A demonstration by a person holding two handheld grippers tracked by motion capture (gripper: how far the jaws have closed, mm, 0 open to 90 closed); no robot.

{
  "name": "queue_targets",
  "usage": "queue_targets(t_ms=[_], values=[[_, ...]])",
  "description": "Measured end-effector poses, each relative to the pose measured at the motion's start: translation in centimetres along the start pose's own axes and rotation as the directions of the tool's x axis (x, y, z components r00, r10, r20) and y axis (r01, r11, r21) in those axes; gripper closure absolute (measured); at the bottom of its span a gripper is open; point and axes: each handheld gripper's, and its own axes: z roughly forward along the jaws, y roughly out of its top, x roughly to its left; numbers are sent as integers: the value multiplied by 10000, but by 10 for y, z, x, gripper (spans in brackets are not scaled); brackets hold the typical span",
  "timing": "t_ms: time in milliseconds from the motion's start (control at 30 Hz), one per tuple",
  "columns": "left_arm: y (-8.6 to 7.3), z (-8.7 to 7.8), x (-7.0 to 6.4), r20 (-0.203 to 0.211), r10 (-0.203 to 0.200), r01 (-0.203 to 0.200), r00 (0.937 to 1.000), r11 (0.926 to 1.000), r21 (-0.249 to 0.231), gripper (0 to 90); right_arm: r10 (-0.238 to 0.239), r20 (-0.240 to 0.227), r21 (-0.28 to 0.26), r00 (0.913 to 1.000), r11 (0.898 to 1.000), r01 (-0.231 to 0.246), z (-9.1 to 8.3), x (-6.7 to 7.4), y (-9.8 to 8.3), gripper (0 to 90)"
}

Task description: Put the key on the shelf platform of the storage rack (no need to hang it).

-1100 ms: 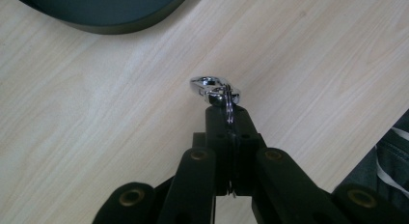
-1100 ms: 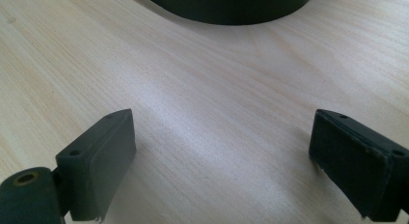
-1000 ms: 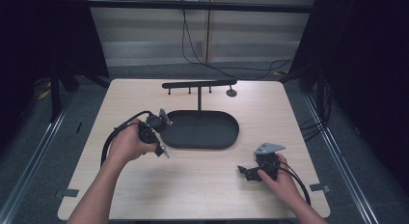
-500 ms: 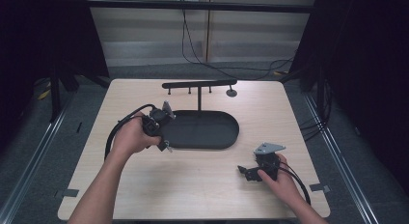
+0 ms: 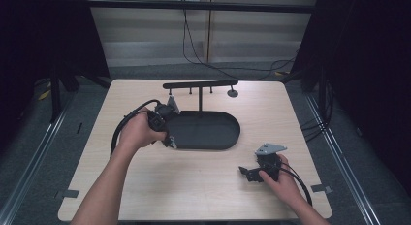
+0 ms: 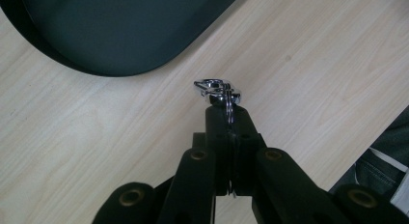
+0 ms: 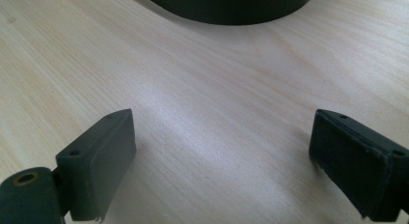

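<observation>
My left gripper [image 6: 230,119] is shut on a small silvery metal clasp with a split ring [image 6: 217,91], which sticks out past the jaw tips above the wooden table. In the high view the left gripper [image 5: 169,140] hangs at the left end of the black oval tray [image 5: 213,133], jaws pointing toward the near table edge. My right gripper [image 5: 246,172] rests on the table at the near right, open. In its own view the right gripper [image 7: 229,156] has only bare wood between its wide-apart pads.
Behind the tray stands a black rack, a horizontal bar [image 5: 199,84] with short pegs on a post. A small round black foot [image 5: 232,93] lies by it. The tray's rim [image 7: 231,4] lies ahead of the right gripper. Cables trail from both grippers.
The left hand has carried the clasp away from me and slightly up, closer to the tray's left end. The right hand has stayed put.
</observation>
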Motion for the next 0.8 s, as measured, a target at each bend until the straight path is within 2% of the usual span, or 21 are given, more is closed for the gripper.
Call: queue_targets(t_ms=[300, 333, 367, 800], values=[[6, -6, 1, 143, -136, 138, 9998, 9998, -132, 890, 2, 0, 1, 10000, 10000, -2, 0, 0, 0, 87], [7, -6, 2, 171, -16, 18, 9999, 9999, -125, 890, 22, 2, 9, 10000, 10000, -22, 0, 0, 0, 87], [8, -8, 2, 183, -115, 118, 9998, 9998, -150, 890, 44, 6, 25, 10000, 10000, -44, 0, 0, 0, 87], [22, -12, 6, 19, -286, 286, 9996, 9993, -235, 890, 10, -1, 6, 10000, 10000, -10, 0, 0, 0, 87]])
